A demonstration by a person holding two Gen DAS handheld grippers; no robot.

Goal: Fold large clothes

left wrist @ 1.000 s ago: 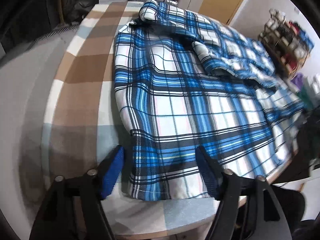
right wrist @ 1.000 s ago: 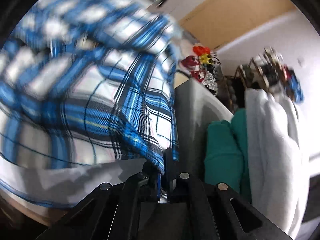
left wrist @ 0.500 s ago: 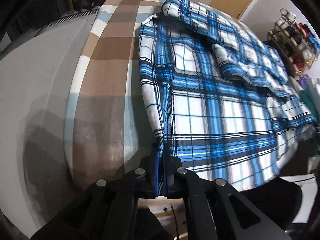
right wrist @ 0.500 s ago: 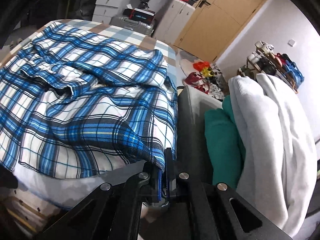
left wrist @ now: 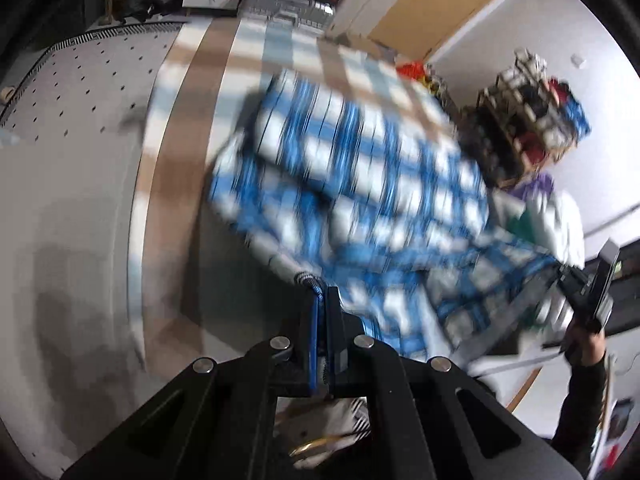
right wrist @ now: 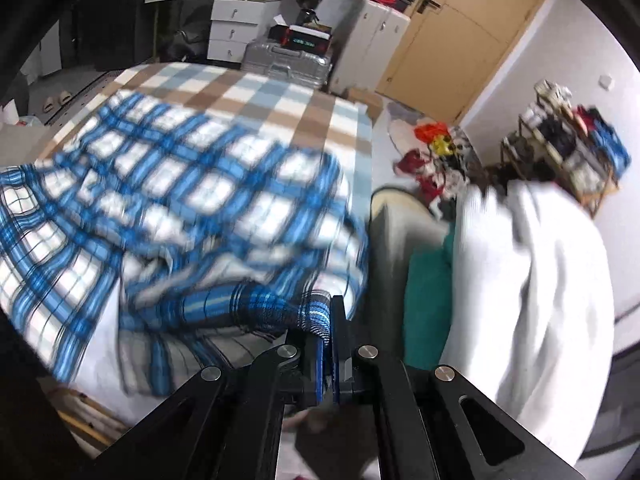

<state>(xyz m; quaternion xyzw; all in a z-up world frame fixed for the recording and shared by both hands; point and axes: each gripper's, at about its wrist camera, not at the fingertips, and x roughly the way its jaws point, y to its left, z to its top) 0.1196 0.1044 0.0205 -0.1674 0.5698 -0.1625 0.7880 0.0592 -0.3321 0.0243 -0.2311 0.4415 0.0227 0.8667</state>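
A blue-and-white plaid shirt (left wrist: 360, 184) lies blurred over a table with a brown, blue and white checked cloth (left wrist: 184, 152). My left gripper (left wrist: 322, 308) is shut on the shirt's hem corner and holds it lifted. My right gripper (right wrist: 330, 320) is shut on the shirt's other hem corner (right wrist: 316, 312); the shirt (right wrist: 180, 184) stretches away to the left. The right gripper and the hand holding it also show in the left wrist view (left wrist: 588, 296), at the far right.
A pile of white (right wrist: 532, 280) and green (right wrist: 424, 288) clothes sits to the right of the table. A shoe rack (right wrist: 572, 144), a wooden door (right wrist: 460, 36), a silver suitcase (right wrist: 288, 60) and white drawers (right wrist: 228, 20) stand beyond. A grey perforated surface (left wrist: 72, 120) lies left.
Both grippers have lifted and pulled the hem toward me; the shirt now slides across the table, blurred, with more checked cloth showing behind it. The left gripper closed on the hem a second ago.
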